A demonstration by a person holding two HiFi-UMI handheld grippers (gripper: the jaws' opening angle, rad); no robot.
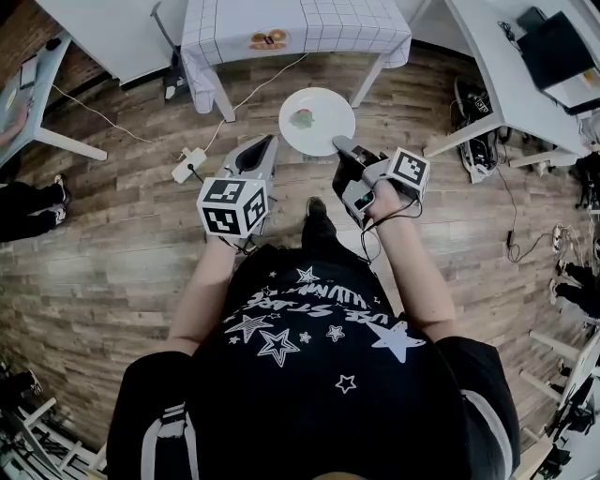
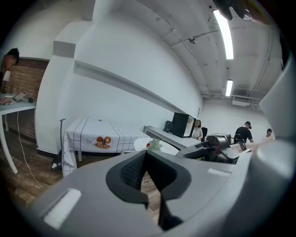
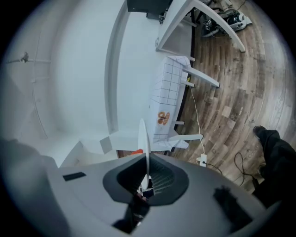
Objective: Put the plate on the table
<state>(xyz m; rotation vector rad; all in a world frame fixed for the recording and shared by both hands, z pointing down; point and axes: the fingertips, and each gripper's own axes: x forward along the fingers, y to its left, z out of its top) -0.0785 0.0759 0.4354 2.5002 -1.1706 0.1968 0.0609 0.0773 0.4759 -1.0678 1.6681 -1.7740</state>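
A white plate (image 1: pixel 323 127) with a small green and red item (image 1: pixel 302 118) on it hangs above the wooden floor in the head view. My right gripper (image 1: pixel 339 145) is shut on its near rim. In the right gripper view the plate (image 3: pixel 144 139) shows edge-on between the pads. The left gripper (image 1: pixel 264 145) is held beside the plate, to its left, jaws together and empty. From the left gripper view the plate (image 2: pixel 163 148) and the right gripper (image 2: pixel 208 147) lie ahead. The table with a checked cloth (image 1: pixel 356 28) stands just beyond the plate.
A printed orange mat (image 1: pixel 269 39) lies on the cloth. A power strip (image 1: pixel 188 165) and cables lie on the floor at left. White desks (image 1: pixel 487 66) stand to the right with shoes (image 1: pixel 473 103) beneath, and another desk (image 1: pixel 103 33) at left. People sit in the background.
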